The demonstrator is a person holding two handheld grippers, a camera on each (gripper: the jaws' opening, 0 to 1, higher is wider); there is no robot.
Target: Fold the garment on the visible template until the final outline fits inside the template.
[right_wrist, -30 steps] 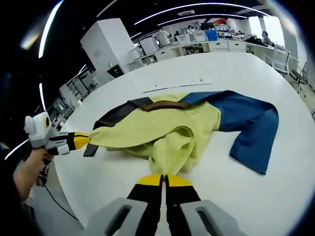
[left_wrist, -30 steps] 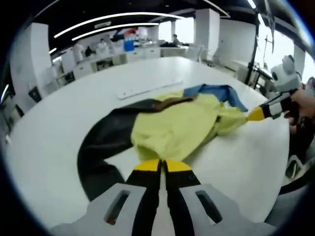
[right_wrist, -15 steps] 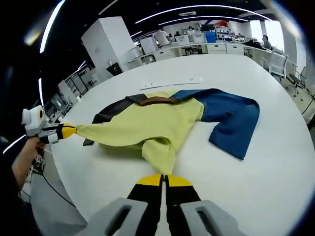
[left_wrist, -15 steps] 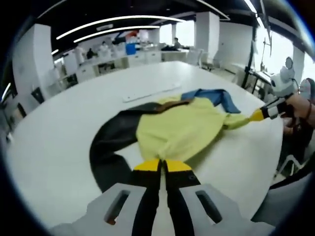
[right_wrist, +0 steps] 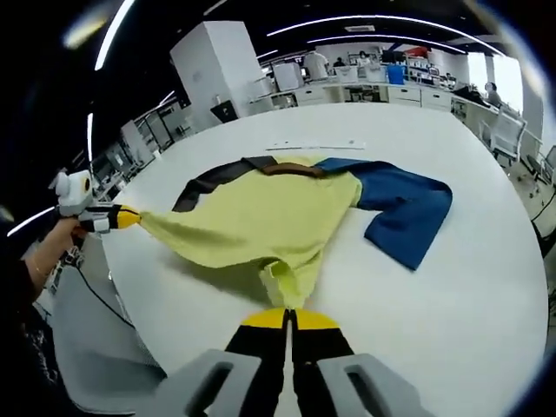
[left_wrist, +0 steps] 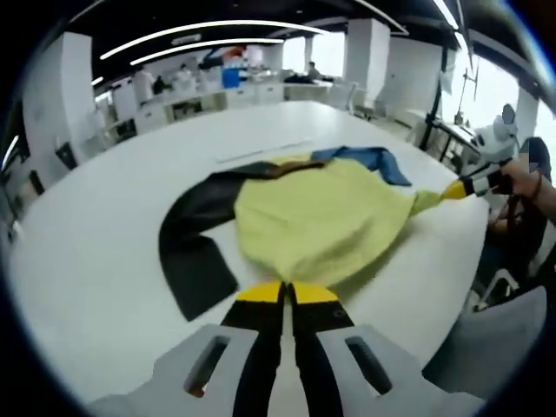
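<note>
Left gripper (left_wrist: 287,293) clamped on the near yellow hem of the garment (left_wrist: 321,221), right gripper (right_wrist: 289,319) clamped on another hem corner. Spread flat on the white table (right_wrist: 452,287), yellow body stretched between both, black sleeve (left_wrist: 195,248) and blue sleeve (right_wrist: 404,208) beyond. Farther off, a white strip (right_wrist: 317,146) on the tabletop.

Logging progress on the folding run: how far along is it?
Early. Done: each hand-held gripper, left and right, has shut on a corner of the garment's yellow hem. In hand: the hem is stretched between them. Left: blue sleeve and black sleeve still lie unfolded on the table.
</note>
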